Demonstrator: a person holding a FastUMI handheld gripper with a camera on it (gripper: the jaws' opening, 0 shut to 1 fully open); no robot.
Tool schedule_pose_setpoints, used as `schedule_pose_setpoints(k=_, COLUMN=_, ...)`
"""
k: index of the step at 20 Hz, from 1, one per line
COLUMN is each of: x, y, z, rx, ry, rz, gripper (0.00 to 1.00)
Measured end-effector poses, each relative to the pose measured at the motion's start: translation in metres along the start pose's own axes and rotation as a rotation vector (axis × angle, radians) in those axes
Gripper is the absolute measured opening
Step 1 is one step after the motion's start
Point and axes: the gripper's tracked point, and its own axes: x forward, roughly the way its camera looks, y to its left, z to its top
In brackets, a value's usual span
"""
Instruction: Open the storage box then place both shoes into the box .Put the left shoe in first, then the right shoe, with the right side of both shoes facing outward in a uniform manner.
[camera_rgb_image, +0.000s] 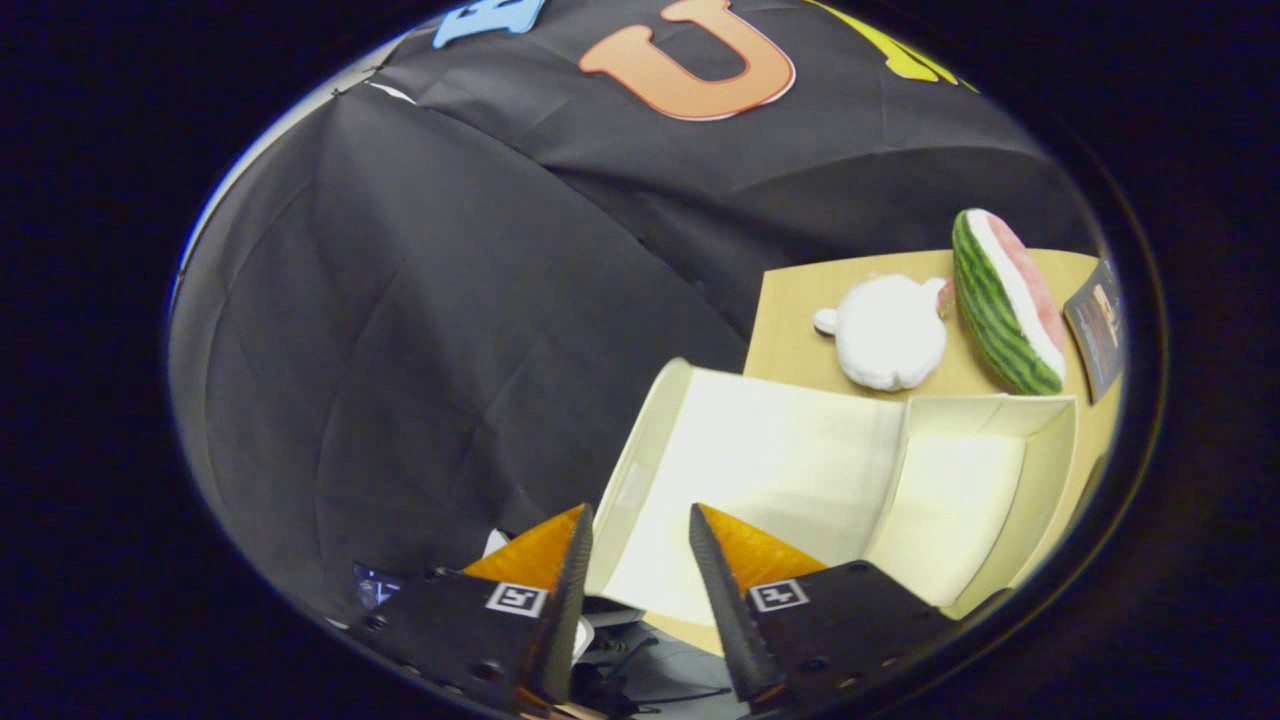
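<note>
smooth cardboard storage box (800, 470) open, hand-held gripper (640, 530) parted, empty

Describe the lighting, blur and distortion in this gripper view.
Gripper view: fisheye bend curves the box walls and table edge; the pale box interior is bright, nearly washed out; the cloth wall stays dim; the open tongs hold nothing; watermelon toy and white plush look fairly sharp.

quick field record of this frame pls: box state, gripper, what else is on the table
box: storage box open, lid folded back flat, inside holds no shoes
gripper: gripper open, fingers apart, nothing between them, lid edge just ahead
table: wooden table beyond the box
other items: white plush toy, watermelon slice toy, dark card beside it
</note>
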Motion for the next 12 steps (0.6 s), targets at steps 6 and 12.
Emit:
schedule_pose_setpoints(k=6, x=-0.061, y=-0.048, z=0.005, rx=-0.048, ry=-0.058, rz=-0.022, gripper=0.94)
schedule_pose_setpoints(k=12, x=-0.123, y=-0.175, z=-0.023, rx=-0.077, ry=-0.059, rz=-0.181, gripper=0.96)
